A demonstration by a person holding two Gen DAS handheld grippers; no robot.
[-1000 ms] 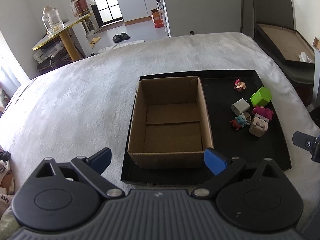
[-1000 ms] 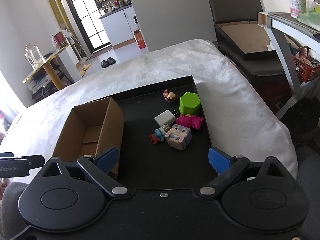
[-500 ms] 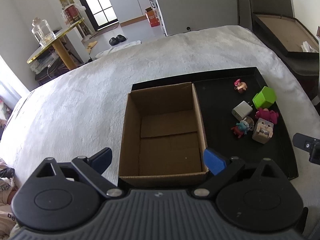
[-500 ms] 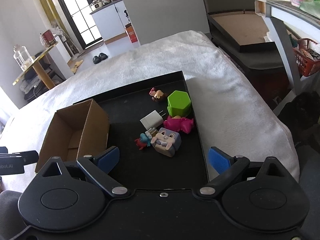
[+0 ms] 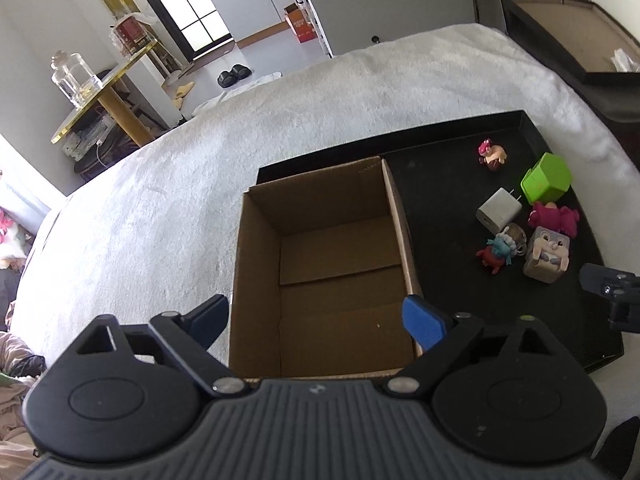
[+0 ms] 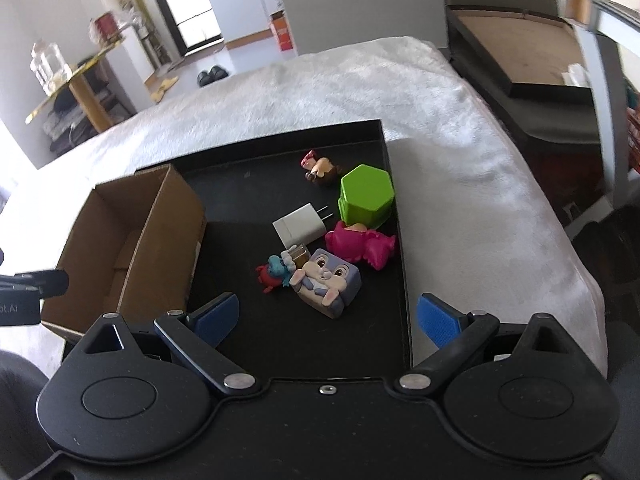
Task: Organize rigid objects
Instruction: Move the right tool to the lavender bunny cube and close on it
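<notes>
Left tool [image 5: 316, 320] above cardboard box [image 5: 328, 256], jaws closing, pads clear of the walls. Right tool [image 6: 328, 316] spread wide, nothing gripped, over black tray [image 6: 256, 184]. Right of the box: white charger [image 6: 300, 224], green block [image 6: 366, 196], bunny cube [image 6: 328, 282].

Daylight was bright; it came from the paned window [image 5: 192, 12] at the far left, which was blown out to white. The white blanket [image 5: 168, 208] glared near its left edge in both views. The black tray [image 6: 256, 184] read very dark, with little surface detail. The inside of the cardboard box [image 5: 332, 276] was shaded, its near wall darkest. The left wrist view was sharp. The right wrist view was softer, with motion smear strongest at the right edge, around the table leg [image 6: 600, 76]. Fisheye bending curved straight lines near the borders; corners were vignetted black.
</notes>
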